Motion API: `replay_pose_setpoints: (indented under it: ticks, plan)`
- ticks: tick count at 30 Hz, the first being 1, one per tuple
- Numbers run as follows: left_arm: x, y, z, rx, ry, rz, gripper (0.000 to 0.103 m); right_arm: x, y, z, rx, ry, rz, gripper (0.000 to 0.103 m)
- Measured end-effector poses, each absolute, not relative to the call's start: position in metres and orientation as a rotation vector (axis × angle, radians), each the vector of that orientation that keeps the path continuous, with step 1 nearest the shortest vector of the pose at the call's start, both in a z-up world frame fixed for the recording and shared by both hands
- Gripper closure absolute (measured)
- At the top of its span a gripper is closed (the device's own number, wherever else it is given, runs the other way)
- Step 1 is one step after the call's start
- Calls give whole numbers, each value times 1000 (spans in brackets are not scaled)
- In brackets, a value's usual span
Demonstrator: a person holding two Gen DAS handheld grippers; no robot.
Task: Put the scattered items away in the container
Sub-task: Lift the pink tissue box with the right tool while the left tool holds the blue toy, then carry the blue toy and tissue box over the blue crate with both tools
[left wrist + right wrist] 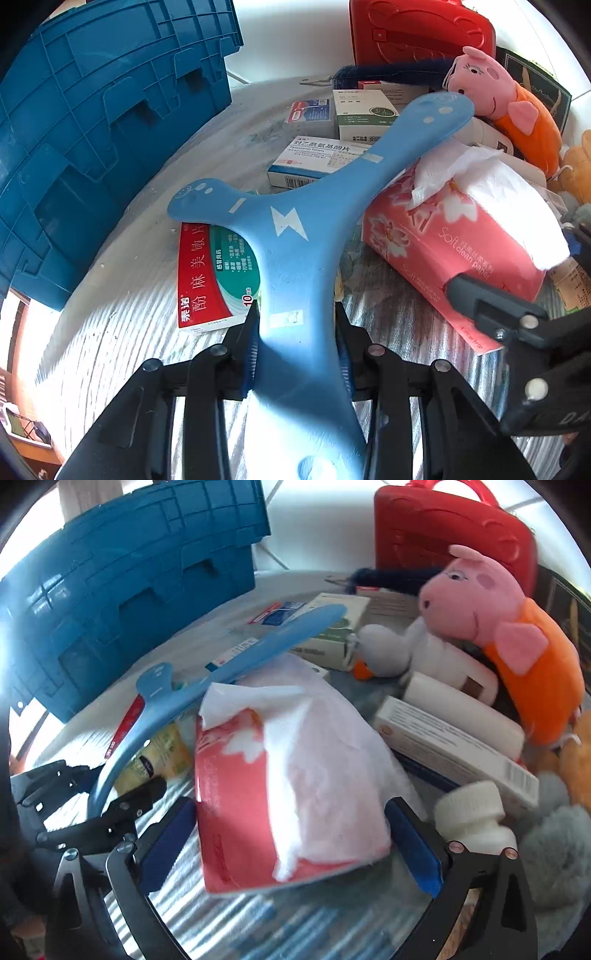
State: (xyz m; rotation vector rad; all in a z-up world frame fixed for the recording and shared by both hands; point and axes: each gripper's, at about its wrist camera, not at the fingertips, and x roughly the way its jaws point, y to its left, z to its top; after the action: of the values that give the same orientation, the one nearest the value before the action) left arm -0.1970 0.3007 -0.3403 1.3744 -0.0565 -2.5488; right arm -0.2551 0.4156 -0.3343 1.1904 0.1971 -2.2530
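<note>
Here the tissue pack (280, 794) is being straddled by the wide-open right claw (291, 845), lengthwise ahead, ungripped; the boomerang (295, 236) is being clamped by the left claw (297, 339).

My left gripper (297, 317) points steeply down, jaws clamped tight on what it carries. My right gripper (291, 834) tilts down too — jaws spread wide, pads clear of what sits between them — just beside the left.

blue crate (92, 129) cropped at frame edge, tissue pack (280, 794) blurred
</note>
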Motion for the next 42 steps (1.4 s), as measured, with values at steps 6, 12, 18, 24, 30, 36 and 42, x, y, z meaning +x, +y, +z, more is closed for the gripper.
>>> replay_pose_setpoints:
  ticks: [6, 12, 18, 24, 30, 36, 42]
  plan:
    - [-191, 304, -338, 1375, -65, -2570, 70, -248, 416, -336, 1225, 210, -2263, 15]
    - [-181, 314, -321, 1335, -89, -2606, 71, -234, 426, -322, 1239, 155, -2286, 18]
    - [-173, 322, -282, 1223, -109, -2667, 71, -224, 439, -282, 1155, 126, -2356, 18]
    - [-164, 323, -228, 1080, -121, -2726, 71, -217, 447, -224, 1021, 117, -2445, 18]
    - [-160, 315, -172, 931, -132, -2795, 70, -215, 437, -167, 875, 120, -2531, 18]
    - [-165, 291, -122, 840, -112, -2891, 71, -211, 428, -115, 795, 118, -2629, 18]
    - [-170, 241, -58, 655, -169, -3016, 70, -202, 386, -62, 681, 100, -2750, 18]
